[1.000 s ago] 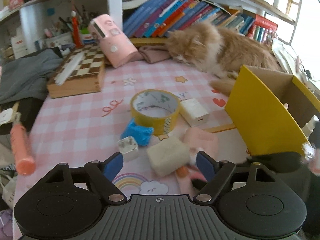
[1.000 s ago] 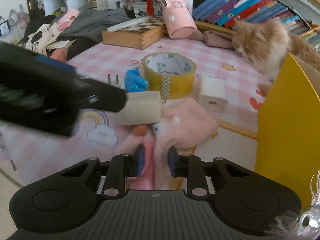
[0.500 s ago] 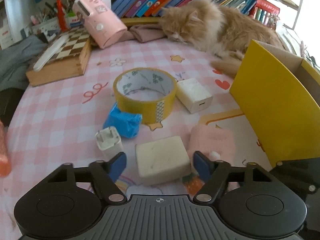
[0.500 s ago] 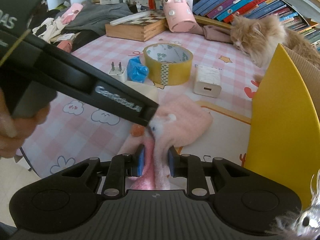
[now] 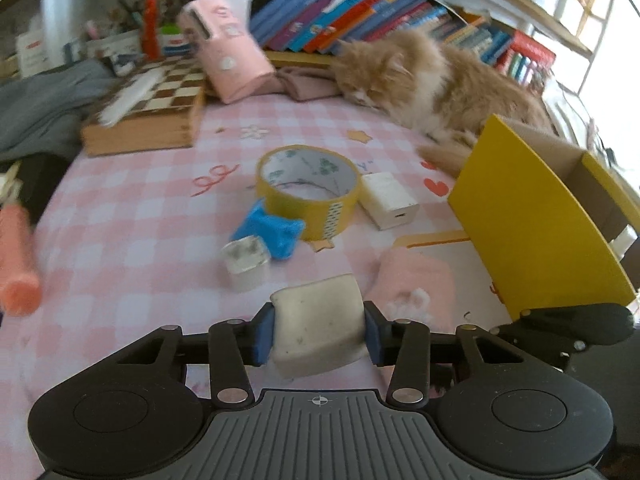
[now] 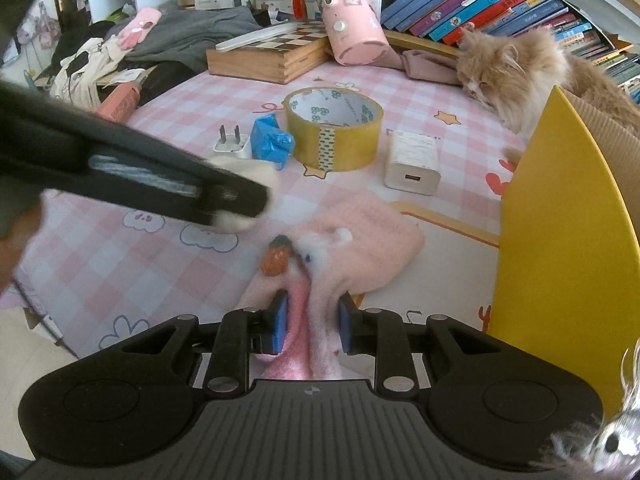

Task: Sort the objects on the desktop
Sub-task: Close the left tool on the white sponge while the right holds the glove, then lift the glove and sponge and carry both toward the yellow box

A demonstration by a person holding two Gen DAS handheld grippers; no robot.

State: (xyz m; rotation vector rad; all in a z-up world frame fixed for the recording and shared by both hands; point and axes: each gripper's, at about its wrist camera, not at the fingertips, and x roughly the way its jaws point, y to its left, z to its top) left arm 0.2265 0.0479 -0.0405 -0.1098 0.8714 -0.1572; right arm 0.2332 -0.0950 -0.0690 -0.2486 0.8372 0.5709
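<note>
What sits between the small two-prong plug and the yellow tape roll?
A crumpled blue wrapper lies between the plug and the tape roll, touching the roll's wall. The right wrist view shows it clearest.

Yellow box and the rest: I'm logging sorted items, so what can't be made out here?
- Yellow box: inside hidden by its own front wall, both views.
- Eraser: mostly covered by the blurred left gripper, right view.
- Pink glove: fingertips hidden inside the right gripper.

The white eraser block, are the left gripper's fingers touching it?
Touching. In the left wrist view both blue fingers of the left gripper, which have just been closing, press against the sides of the white eraser block.
</note>
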